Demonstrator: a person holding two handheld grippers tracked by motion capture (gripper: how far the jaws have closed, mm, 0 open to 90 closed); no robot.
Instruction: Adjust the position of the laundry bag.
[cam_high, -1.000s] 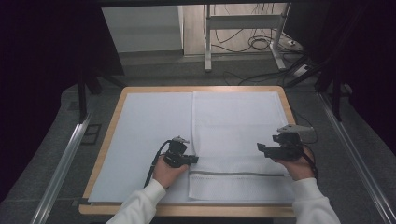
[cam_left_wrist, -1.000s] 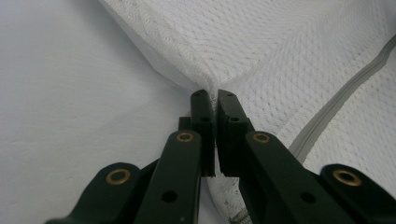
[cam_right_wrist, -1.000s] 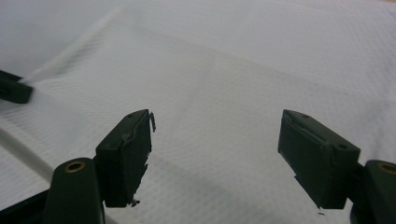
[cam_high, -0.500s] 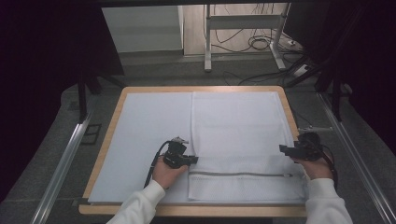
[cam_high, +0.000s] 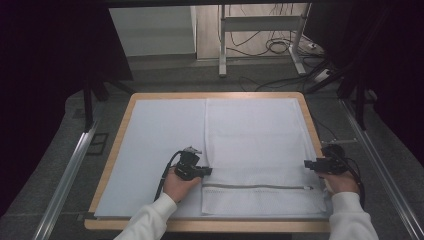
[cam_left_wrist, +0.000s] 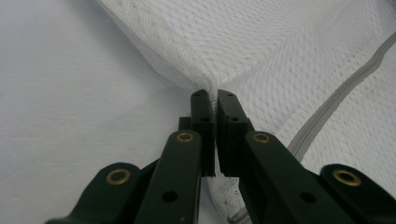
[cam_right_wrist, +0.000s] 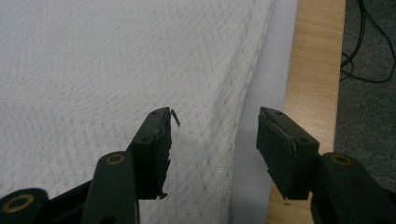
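Observation:
A white mesh bag (cam_high: 255, 140) with a grey zipper (cam_high: 257, 187) lies flat on the right half of the table. My left gripper (cam_high: 206, 171) sits at the bag's left edge, near the zipper's end. In the left gripper view it (cam_left_wrist: 214, 95) is shut on a pinched fold of the mesh (cam_left_wrist: 261, 51). My right gripper (cam_high: 307, 164) is at the bag's right edge. Its jaws (cam_right_wrist: 215, 126) have just been closing and still stand apart. They straddle the bag's edge (cam_right_wrist: 243, 107), one over the mesh and one over the wooden rim (cam_right_wrist: 313, 70), with neither pad pressing on it.
A white sheet (cam_high: 160, 135) covers the wooden-rimmed table (cam_high: 210, 95). Metal rails (cam_high: 70, 170) run along both sides on the grey floor. Cables (cam_high: 280, 47) and a metal stand (cam_high: 222, 40) lie beyond the far edge. Dark screens flank the table.
The right hand has moved to the right and lower, from over the bag to its right edge, and its jaws have narrowed. The left hand has kept still.

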